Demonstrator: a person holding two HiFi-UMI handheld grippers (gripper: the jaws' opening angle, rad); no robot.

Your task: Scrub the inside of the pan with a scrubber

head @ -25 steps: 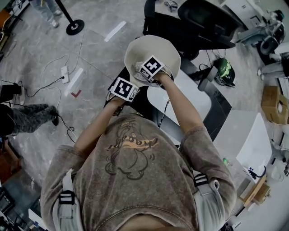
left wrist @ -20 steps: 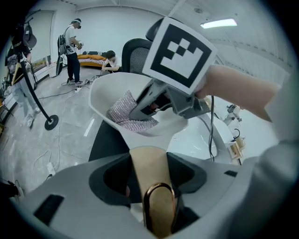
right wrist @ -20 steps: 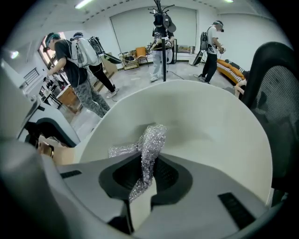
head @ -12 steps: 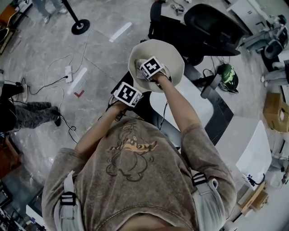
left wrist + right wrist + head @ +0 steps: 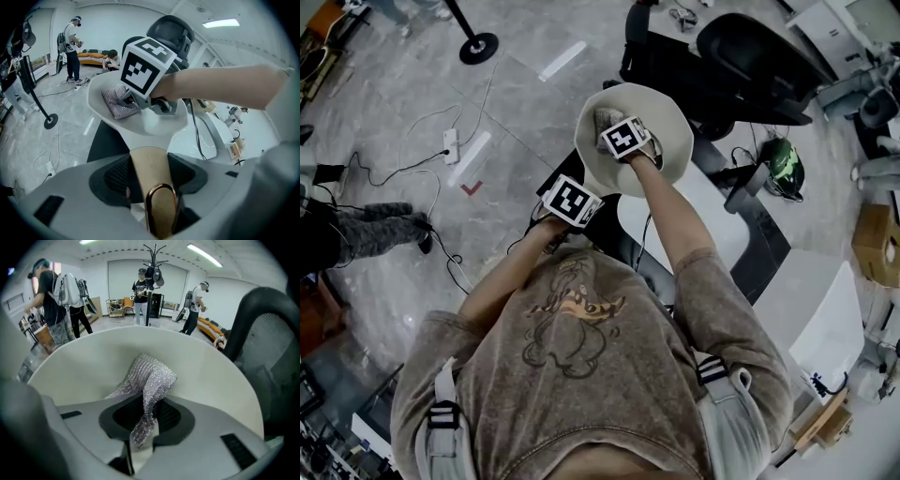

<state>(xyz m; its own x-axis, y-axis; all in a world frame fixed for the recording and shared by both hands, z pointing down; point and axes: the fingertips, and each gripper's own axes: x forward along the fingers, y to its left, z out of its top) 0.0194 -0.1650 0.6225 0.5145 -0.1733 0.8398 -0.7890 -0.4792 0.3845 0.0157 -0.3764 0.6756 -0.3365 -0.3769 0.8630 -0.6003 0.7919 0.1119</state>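
Right gripper (image 5: 144, 423) pinches a silvery, glittering mesh scrubber (image 5: 151, 376) between its jaws; the scrubber lies against the inner surface of the round cream-white pan (image 5: 89, 363). Left gripper (image 5: 151, 180) has its jaws clamped on the pan's flat tan handle (image 5: 148, 164) just above its copper-coloured loop (image 5: 161, 206), with the pan held in the air.

We see a grey, marble-patterned floor (image 5: 525, 122) with a white power strip (image 5: 450, 142) lying on it, a black office chair (image 5: 750, 61) beside a white surface (image 5: 703, 202), a cardboard box (image 5: 877, 246), a black coat stand (image 5: 151, 273), white walls (image 5: 103, 23), and strip lights (image 5: 204, 255) overhead
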